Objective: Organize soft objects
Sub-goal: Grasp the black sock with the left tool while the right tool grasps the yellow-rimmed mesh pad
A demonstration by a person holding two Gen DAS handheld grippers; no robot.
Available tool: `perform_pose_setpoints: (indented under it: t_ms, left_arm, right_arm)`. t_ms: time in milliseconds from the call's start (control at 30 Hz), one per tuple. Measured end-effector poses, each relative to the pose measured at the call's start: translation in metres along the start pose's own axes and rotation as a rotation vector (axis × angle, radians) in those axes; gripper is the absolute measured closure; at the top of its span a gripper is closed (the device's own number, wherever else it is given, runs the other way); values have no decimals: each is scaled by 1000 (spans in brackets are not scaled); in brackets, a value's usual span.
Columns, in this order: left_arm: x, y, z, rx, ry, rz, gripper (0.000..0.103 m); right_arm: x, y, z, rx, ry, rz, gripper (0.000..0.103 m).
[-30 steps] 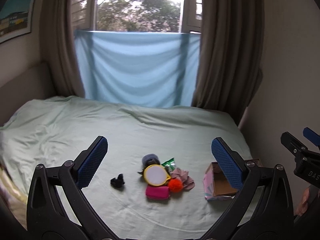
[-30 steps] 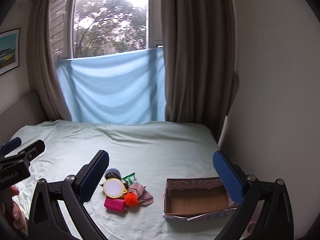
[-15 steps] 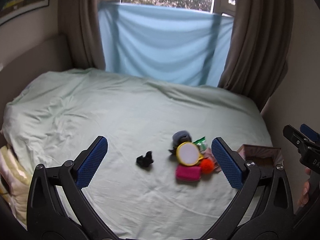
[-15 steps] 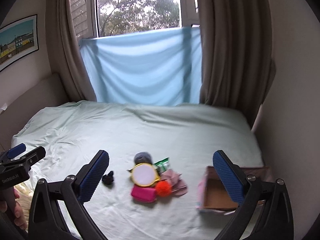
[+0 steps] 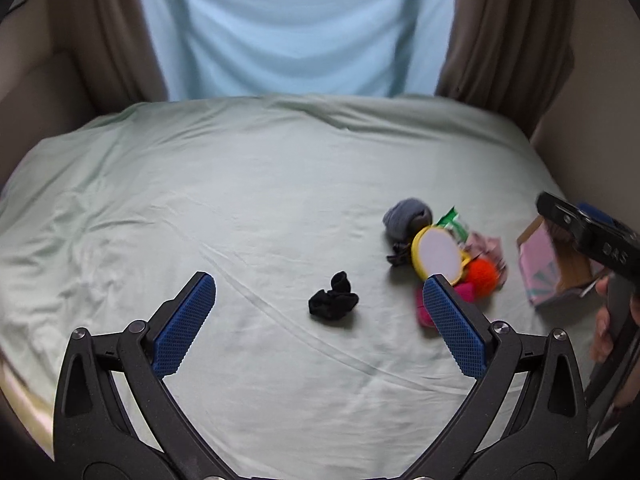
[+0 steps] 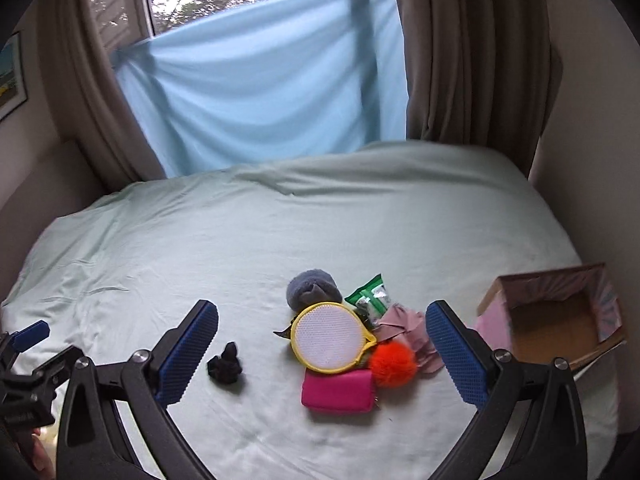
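A pile of soft objects lies on the bed: a grey wool ball (image 6: pixel 311 289), a yellow round pouch (image 6: pixel 330 337), an orange pom-pom (image 6: pixel 392 363), a magenta pouch (image 6: pixel 337 391), pink cloth (image 6: pixel 402 326) and a green packet (image 6: pixel 368 295). A black sock (image 5: pixel 334 302) (image 6: pixel 225 366) lies apart to their left. My left gripper (image 5: pixel 318 320) is open and empty, hovering over the sock. My right gripper (image 6: pixel 320 354) is open and empty above the pile.
An open pink cardboard box (image 6: pixel 560 316) lies on its side at the bed's right edge, next to the wall. The pale green sheet (image 5: pixel 240 184) stretches back to brown curtains (image 6: pixel 460 52) and a blue cloth (image 6: pixel 260 92) under the window.
Both grippers have tilted down and moved closer to the bed. The left one has swung left, so the black sock now sits between its fingers in view. Both stay open.
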State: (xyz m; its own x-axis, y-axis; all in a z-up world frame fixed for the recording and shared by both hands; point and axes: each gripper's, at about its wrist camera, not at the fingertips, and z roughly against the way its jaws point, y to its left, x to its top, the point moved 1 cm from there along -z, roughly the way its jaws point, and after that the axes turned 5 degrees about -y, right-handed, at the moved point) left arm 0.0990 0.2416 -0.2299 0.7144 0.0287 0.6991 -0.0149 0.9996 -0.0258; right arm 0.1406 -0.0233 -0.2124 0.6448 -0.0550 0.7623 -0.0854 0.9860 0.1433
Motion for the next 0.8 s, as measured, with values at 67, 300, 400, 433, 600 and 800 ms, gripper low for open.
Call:
perform_pose_setpoints:
  t_ms: [67, 300, 400, 433, 600, 800]
  left_arm:
    - [-8, 4, -30, -30, 17, -28, 0]
    - [-50, -10, -133, -104, 45, -128, 0]
    - [-67, -15, -167, -118, 64, -136, 0]
    - [-72, -16, -177, -123, 72, -136, 1]
    - [-98, -22, -221, -137, 110, -132, 5]
    - [-116, -26, -253, -136, 161, -152, 29]
  right_arm:
    - [-11, 3, -27, -9, 10, -2, 0]
    - [-56, 3, -118, -31, 61, 14, 0]
    - [-73, 3, -148, -28, 74, 40, 0]
    - [-79, 2, -157, -27, 76, 53, 0]
    - [-99, -4, -194, -30, 100, 85, 0]
    - [-109, -13, -216, -15, 113, 80, 3]
